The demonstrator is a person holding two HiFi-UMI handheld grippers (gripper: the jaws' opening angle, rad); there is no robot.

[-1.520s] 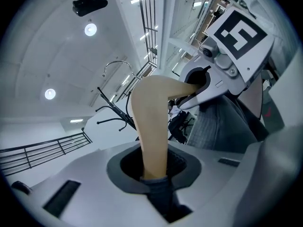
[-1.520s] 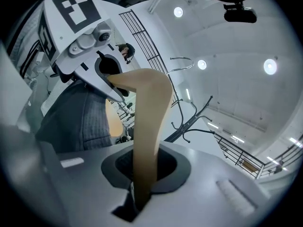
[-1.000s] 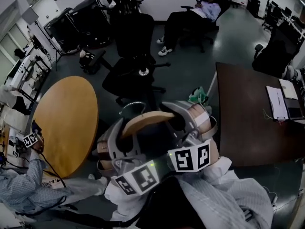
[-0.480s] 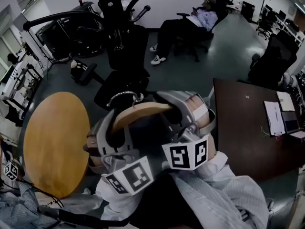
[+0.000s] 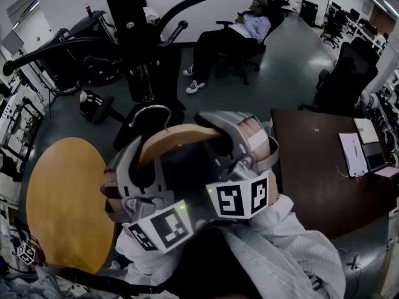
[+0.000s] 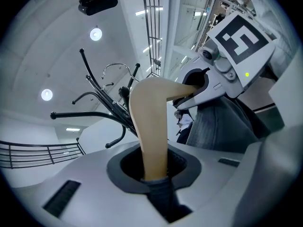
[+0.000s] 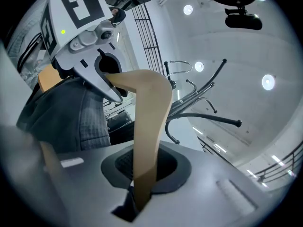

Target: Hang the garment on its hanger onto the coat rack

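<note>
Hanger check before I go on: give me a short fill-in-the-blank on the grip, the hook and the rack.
1. The left gripper and the right gripper are both shut on the wooden ____.
2. Its metal hook rests on ____ of the arms of the coat rack.
3. The coat rack's pole and arms are ____ in colour.
4. In the head view the round table lies to the ____ of the grippers.
Missing words: hanger; none; black; left.
</note>
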